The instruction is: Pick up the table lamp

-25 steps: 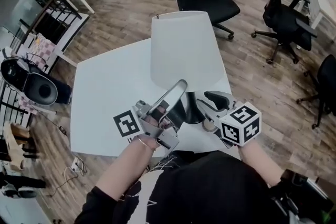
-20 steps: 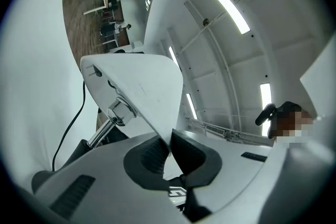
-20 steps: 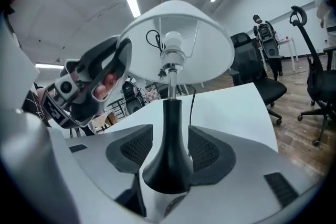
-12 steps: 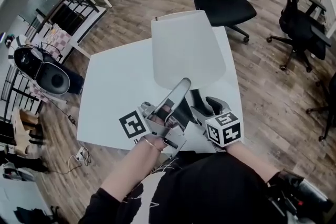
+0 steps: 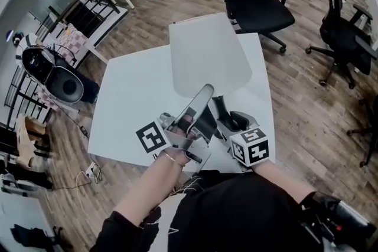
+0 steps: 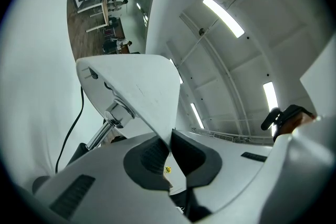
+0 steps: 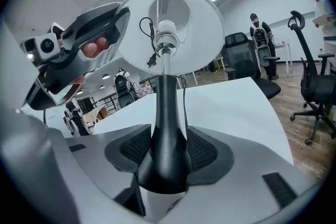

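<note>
Lowered right tongs (image 7: 169, 155) toward base of lamp stem (image 7: 167, 107), just closing onto it for lift | pinching lampshade (image 5: 207, 56) rim at 6 o'clock with left tongs (image 6: 170, 157), likely steadying against tilt

White lampshade (image 5: 207, 59); black lamp stem (image 7: 167, 123); white table (image 5: 130, 103); brown wood-plank floor (image 5: 307, 91)
</note>
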The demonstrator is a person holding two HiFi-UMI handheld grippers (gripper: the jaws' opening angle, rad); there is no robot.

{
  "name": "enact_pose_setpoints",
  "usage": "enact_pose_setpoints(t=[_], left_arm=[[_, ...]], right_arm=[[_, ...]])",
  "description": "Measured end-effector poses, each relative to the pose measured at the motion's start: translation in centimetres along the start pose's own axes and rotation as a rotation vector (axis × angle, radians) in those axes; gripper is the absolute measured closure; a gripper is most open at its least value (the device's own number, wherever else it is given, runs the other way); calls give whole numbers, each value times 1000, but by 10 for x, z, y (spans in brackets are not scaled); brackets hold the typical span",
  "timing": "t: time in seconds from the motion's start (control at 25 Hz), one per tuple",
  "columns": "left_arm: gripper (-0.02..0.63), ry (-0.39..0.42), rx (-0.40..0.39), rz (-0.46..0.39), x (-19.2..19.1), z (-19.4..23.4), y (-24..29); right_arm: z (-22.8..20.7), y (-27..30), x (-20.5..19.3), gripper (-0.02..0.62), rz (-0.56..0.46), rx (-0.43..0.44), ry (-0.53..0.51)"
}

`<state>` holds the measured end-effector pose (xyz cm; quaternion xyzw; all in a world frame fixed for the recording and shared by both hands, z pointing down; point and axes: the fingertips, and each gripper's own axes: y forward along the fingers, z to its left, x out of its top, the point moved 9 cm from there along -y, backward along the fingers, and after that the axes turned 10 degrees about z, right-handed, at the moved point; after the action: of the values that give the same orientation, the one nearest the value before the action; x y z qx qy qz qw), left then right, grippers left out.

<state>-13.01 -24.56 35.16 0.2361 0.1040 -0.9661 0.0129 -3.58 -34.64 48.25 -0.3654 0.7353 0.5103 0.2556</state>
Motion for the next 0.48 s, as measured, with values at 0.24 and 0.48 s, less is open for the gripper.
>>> enact_pose_setpoints(t=[0.24, 0.48], left_arm=[[586, 10, -20, -18, -1, 0, -8], [586, -8, -47, -37, 3, -4, -14]], right_arm=[[-1, 0, -1, 385, -2, 20, 26], [3, -2, 1, 394, -4, 10, 11]])
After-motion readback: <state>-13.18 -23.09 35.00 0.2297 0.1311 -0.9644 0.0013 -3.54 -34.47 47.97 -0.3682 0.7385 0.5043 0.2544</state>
